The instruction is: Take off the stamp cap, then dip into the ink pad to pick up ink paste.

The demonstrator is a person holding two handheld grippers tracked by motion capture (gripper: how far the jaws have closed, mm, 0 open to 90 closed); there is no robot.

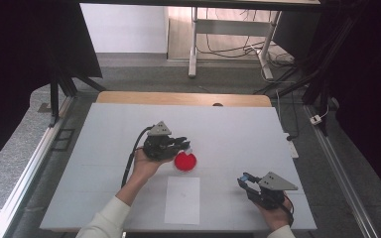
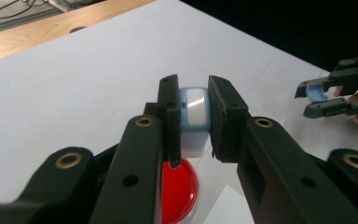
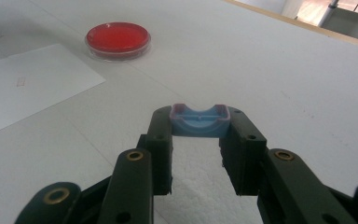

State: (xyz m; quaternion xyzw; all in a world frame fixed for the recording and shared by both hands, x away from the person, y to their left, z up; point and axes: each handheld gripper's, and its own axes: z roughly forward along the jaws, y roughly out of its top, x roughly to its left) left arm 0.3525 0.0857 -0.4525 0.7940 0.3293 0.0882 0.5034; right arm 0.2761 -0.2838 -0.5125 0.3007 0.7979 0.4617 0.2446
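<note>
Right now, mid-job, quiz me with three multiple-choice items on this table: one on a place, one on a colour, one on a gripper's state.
1. Where does the white sheet lie relative to the petri dish?
A. on the person's side of it
B. beyond it, toward the wooden edge
C. under it

2. What colour fills the petri dish?
A. green
B. red
C. yellow

3. How stands the right gripper?
A. open above the dish
B. shut on nothing
C. shut on the blue cap

Key: 1 A, the high view shows the sheet nearer the person; 2 B, the dish shows red in each view; 3 C, the right gripper view shows the cap pinched between the jaw tips.
</note>
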